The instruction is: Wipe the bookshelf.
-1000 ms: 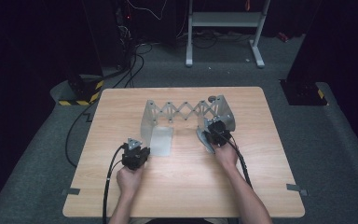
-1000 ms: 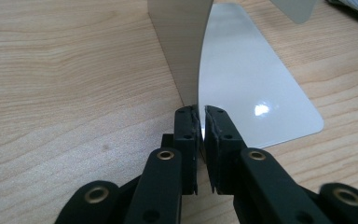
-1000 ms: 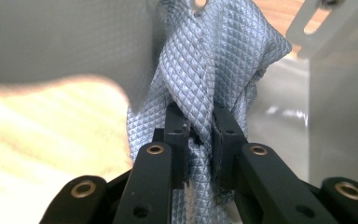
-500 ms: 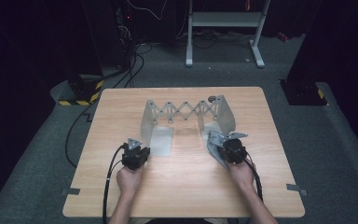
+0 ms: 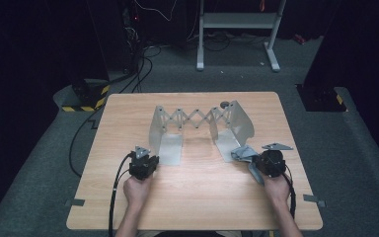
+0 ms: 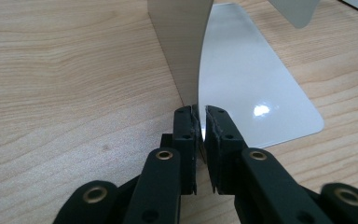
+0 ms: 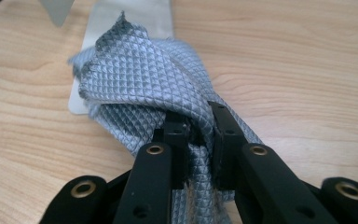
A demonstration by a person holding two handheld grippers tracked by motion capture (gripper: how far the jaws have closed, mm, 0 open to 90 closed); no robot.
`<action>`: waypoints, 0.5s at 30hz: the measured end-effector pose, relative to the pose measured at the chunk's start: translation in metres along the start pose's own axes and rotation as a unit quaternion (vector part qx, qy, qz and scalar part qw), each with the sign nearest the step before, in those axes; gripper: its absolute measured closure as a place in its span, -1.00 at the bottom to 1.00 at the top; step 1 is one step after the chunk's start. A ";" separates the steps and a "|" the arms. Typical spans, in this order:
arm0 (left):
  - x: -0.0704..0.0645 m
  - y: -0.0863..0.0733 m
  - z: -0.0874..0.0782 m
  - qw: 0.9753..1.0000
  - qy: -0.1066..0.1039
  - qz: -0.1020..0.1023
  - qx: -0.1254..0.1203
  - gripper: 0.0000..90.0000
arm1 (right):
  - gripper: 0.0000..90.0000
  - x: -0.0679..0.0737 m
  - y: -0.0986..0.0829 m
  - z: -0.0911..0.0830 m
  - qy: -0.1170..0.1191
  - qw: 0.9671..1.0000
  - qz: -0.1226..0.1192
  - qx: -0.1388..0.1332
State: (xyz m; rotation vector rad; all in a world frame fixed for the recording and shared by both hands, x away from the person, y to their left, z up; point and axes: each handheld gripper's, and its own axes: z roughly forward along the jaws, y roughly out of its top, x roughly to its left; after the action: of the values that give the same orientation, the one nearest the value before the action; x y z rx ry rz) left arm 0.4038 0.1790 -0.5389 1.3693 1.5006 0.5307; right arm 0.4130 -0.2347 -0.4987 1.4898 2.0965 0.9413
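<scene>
A grey metal folding rack [image 5: 197, 118] with scissor links stands in the middle of the wooden table [image 5: 192, 207]. My left gripper [image 5: 154, 160] is shut on the near edge of its left upright plate [image 6: 182, 46], just where that plate meets the shiny flat foot [image 6: 256, 84]. My right gripper [image 5: 254, 163] is near the rack's right foot, shut on a bunched grey quilted cloth [image 5: 242, 154]. In the right gripper view the cloth [image 7: 144, 74] bulges out ahead of the gripper [image 7: 200, 114] and partly covers the right foot [image 7: 135, 11].
A small dark knob [image 5: 224, 104] lies behind the rack. Beyond the far table edge are a white stand [image 5: 237, 22], cables [image 5: 143, 59] and a yellow-black striped block [image 5: 81, 106] on the grey floor. Bare wood lies between my two hands.
My right gripper has drawn back from the rack's right end toward the near right of the table, with the grey cloth in it. The left gripper has stayed put.
</scene>
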 end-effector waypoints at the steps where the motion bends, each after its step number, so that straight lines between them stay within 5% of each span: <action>1: 0.000 0.000 0.000 1.000 0.000 -0.001 -0.001 0.82 | 0.78 -0.001 0.001 -0.002 -0.001 1.000 0.003 -0.002; 10: 0.000 0.000 0.000 1.000 0.000 0.001 0.001 0.82 | 0.78 -0.017 0.002 -0.019 -0.014 0.999 0.023 -0.025; 15: 0.000 0.000 0.000 1.000 0.001 0.000 0.000 0.82 | 0.78 -0.027 0.013 -0.009 -0.022 0.999 0.035 -0.026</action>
State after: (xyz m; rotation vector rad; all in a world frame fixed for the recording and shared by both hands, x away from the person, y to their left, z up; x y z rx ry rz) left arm 0.4040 0.1790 -0.5389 1.3688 1.5022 0.5314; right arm 0.4255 -0.2600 -0.4851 1.5531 1.9846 0.9731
